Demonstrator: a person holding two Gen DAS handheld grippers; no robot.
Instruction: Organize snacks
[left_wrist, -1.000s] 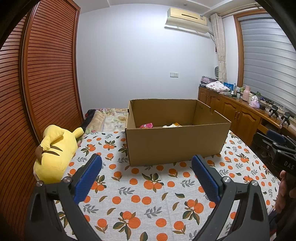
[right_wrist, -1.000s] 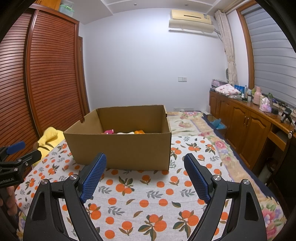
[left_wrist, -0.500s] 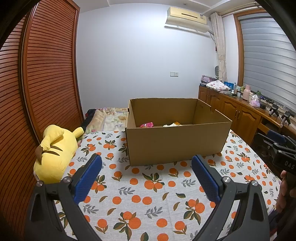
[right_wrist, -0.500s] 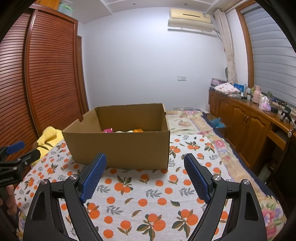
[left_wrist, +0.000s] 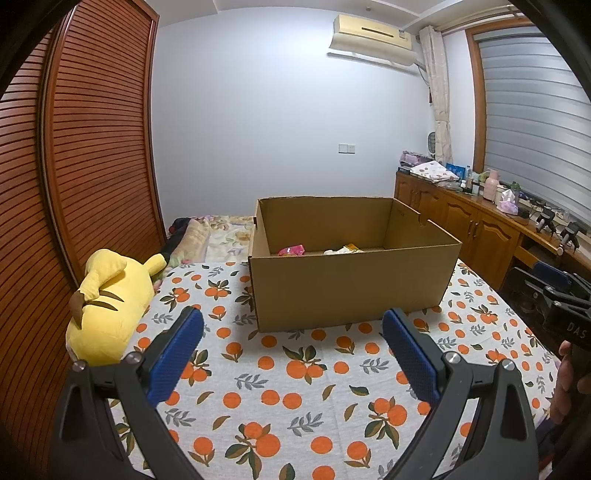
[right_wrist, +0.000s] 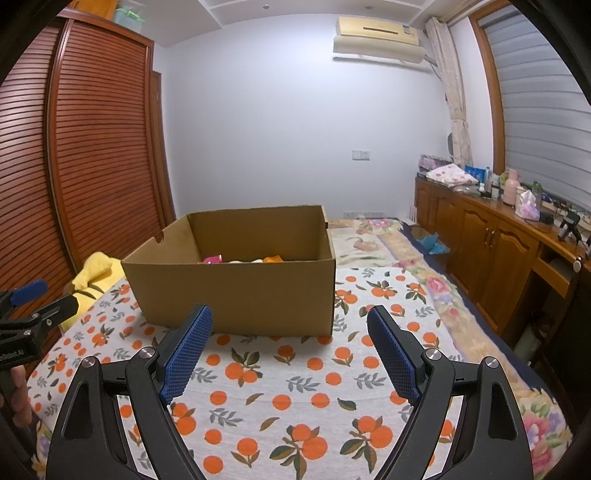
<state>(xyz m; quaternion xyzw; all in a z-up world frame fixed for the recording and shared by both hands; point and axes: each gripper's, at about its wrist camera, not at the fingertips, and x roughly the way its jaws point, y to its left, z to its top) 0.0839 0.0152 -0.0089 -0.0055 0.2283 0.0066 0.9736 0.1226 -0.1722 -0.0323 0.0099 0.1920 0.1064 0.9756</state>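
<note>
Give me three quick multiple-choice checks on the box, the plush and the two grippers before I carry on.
1. Where do the visible snack packets lie?
A. inside the cardboard box
B. on the sheet in front of the box
C. on the wooden cabinet

2. What colour is the plush toy?
A. blue
B. yellow
C. green

3. How do the left gripper and right gripper stand?
A. both open, holding nothing
B. both shut
C. one clamped on a packet

Key: 1 A, packets peek over the box's front wall. 2 B, the toy beside the wardrobe is yellow. 3 A, only bedsheet shows between the pads.

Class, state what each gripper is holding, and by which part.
Nothing: the left gripper and right gripper both stand open, empty, short of the cardboard box.
</note>
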